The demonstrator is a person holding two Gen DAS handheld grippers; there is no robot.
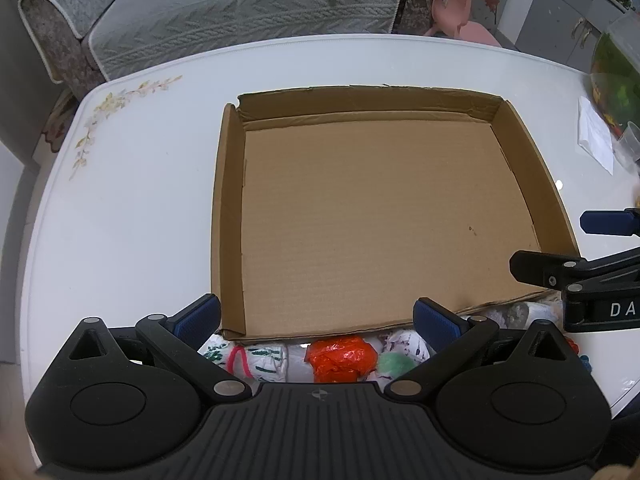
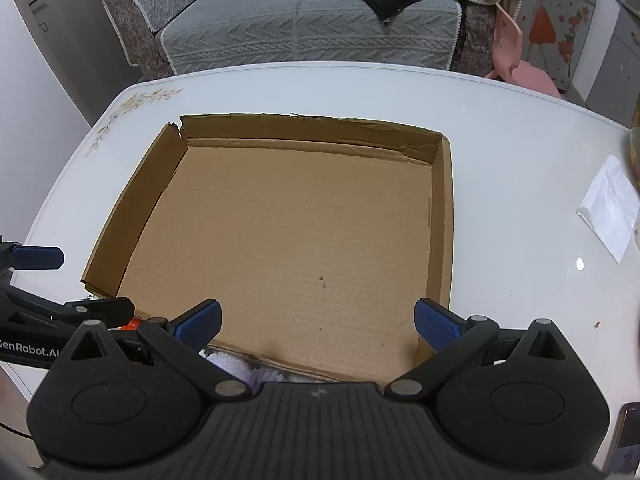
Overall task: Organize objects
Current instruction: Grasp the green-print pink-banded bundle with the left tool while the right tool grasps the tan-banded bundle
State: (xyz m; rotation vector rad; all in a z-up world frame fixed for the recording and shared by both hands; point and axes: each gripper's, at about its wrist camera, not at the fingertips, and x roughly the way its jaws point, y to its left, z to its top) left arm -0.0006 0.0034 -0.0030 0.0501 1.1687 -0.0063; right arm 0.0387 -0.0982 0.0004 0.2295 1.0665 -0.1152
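A shallow, empty cardboard tray (image 1: 230, 208) (image 2: 442, 220) lies in the middle of the white table (image 1: 132, 208). Along its near edge sit several small wrapped bundles: a white one with green marks (image 1: 264, 362), an orange-red crumpled one (image 1: 340, 358), a green fuzzy one (image 1: 396, 364) and a white-and-purple one (image 1: 408, 346) (image 2: 232, 364). My left gripper (image 1: 318, 320) hangs open just above these bundles, holding nothing. My right gripper (image 2: 318, 320) is open over the tray's near edge, also holding nothing. Each gripper shows at the edge of the other's view, the right gripper (image 1: 576, 244) and the left gripper (image 2: 68, 280).
A folded white paper (image 1: 596, 136) (image 2: 612, 208) lies on the table to the right, beside a green glass bowl (image 1: 616, 80). A phone (image 2: 624, 440) sits at the near right corner. Beyond the table stand a grey sofa (image 1: 240, 12) and a pink chair (image 1: 452, 4).
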